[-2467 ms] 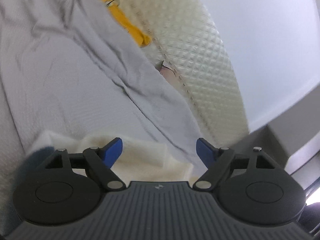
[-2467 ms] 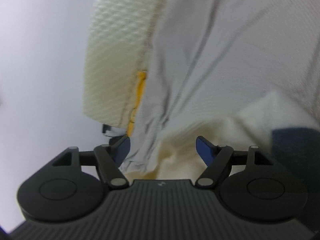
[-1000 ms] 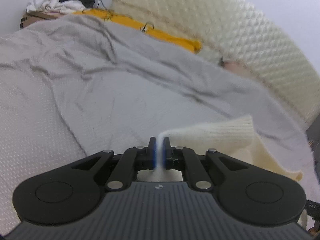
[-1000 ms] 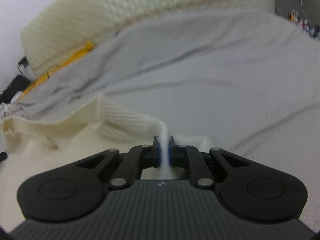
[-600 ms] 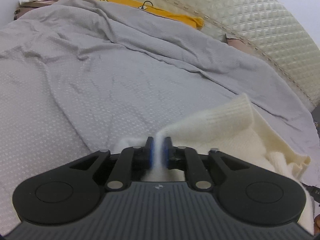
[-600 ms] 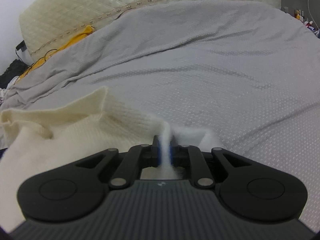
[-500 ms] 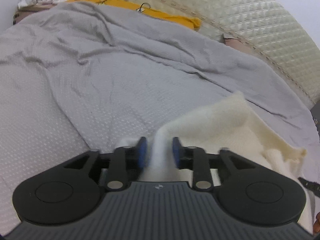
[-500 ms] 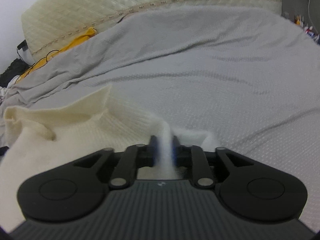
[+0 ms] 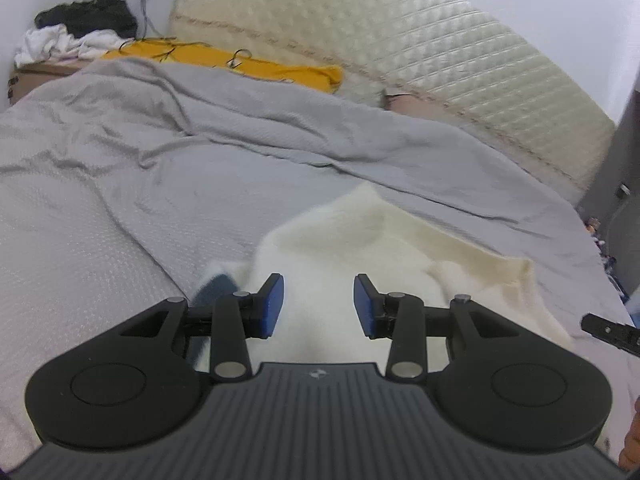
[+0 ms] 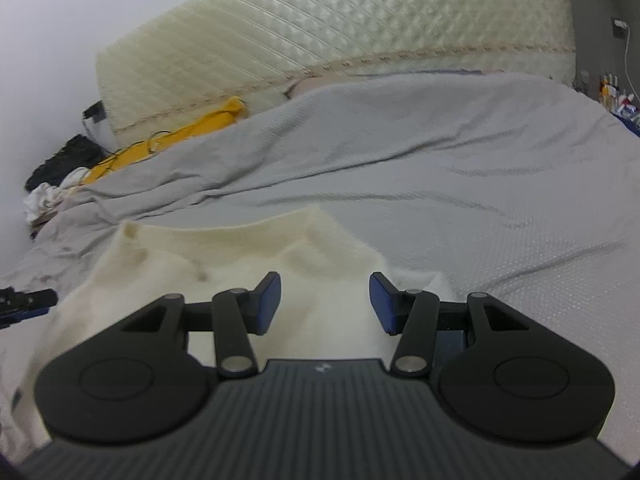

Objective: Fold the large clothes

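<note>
A cream knit sweater (image 9: 384,240) lies bunched on the grey bedspread (image 9: 120,184), just ahead of both grippers. My left gripper (image 9: 319,306) is open, its blue pads apart over the sweater's near edge, holding nothing. My right gripper (image 10: 325,304) is open too, over the same sweater (image 10: 224,256), empty. A dark blue patch (image 9: 214,286) shows by the left gripper's left finger. The right gripper's tip (image 9: 608,330) shows at the right edge of the left wrist view; the left gripper's tip (image 10: 24,300) shows at the left edge of the right wrist view.
A quilted cream headboard (image 9: 400,48) runs along the far side of the bed. A yellow cloth with cables (image 9: 240,64) lies at its foot. Dark and white clothes (image 9: 76,32) are piled on a box at far left. Small items (image 10: 616,96) stand at far right.
Both grippers were shut on the sweater's edge a second ago. They have opened and let it go, and the sweater now lies on the bed.
</note>
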`<action>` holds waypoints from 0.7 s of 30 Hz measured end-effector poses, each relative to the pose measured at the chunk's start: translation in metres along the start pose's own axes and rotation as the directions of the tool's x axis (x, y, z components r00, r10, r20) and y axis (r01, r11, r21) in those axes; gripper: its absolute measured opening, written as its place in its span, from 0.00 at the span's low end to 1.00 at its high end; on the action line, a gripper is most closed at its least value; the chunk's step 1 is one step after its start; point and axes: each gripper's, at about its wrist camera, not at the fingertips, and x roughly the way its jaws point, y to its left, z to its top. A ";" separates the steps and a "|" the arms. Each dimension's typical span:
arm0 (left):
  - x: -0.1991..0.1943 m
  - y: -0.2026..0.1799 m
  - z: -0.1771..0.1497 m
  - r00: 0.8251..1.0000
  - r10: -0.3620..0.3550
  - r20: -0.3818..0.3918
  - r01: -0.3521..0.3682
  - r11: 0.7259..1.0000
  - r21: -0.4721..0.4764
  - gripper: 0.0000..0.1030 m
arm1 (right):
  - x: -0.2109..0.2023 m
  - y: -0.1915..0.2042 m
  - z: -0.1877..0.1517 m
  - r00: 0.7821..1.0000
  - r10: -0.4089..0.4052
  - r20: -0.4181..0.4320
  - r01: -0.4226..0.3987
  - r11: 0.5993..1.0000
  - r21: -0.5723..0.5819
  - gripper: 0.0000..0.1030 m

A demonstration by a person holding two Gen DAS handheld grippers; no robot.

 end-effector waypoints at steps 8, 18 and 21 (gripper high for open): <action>-0.069 -0.036 -0.027 0.996 -0.077 0.034 0.073 0.993 0.093 0.43 | -0.057 0.030 -0.022 0.998 0.058 0.030 -0.057 0.998 -0.020 0.50; -0.127 -0.055 -0.076 0.988 -0.154 -0.004 0.153 0.983 0.103 0.52 | -0.108 0.050 -0.052 0.994 0.100 0.038 -0.100 0.995 -0.014 0.50; -0.125 -0.056 -0.081 0.991 -0.135 -0.016 0.136 0.983 0.120 0.55 | -0.108 0.049 -0.061 0.996 0.087 0.005 -0.087 0.996 -0.008 0.50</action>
